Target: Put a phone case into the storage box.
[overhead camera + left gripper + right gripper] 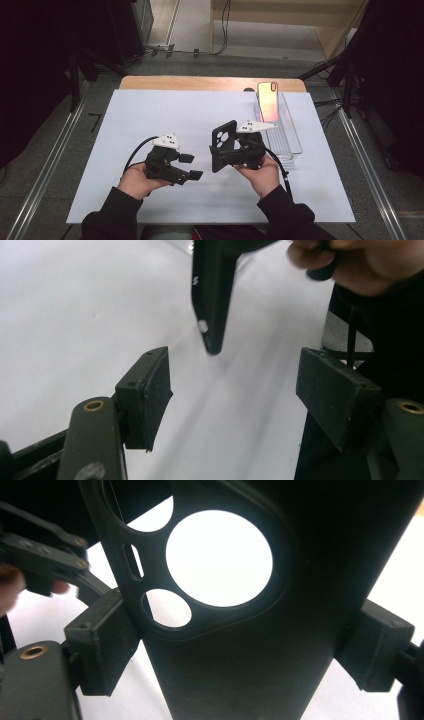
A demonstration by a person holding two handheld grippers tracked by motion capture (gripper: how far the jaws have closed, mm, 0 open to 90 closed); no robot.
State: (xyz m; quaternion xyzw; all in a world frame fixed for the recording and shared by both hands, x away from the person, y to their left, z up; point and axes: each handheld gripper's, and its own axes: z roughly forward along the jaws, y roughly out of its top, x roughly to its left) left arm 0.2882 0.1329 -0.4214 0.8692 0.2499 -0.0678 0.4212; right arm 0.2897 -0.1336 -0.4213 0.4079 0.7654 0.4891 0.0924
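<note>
A black phone case (224, 136) with camera cutouts is held upright above the white mat, and my right gripper (231, 156) is shut on its lower part. In the right gripper view the case (260, 580) is clamped between both pads (102, 647). My left gripper (191, 166) is open a short way to the left of the case, with nothing between its jaws. In the left gripper view its pads (150, 392) stand wide apart, and the case's edge (212, 295) hangs just beyond them.
A phone (268, 101) with a pinkish-orange back leans in a clear plastic tray (287, 142) at the mat's right. The white mat (150, 115) covers a wooden table (200, 82). Metal rails run along both sides on the floor.
</note>
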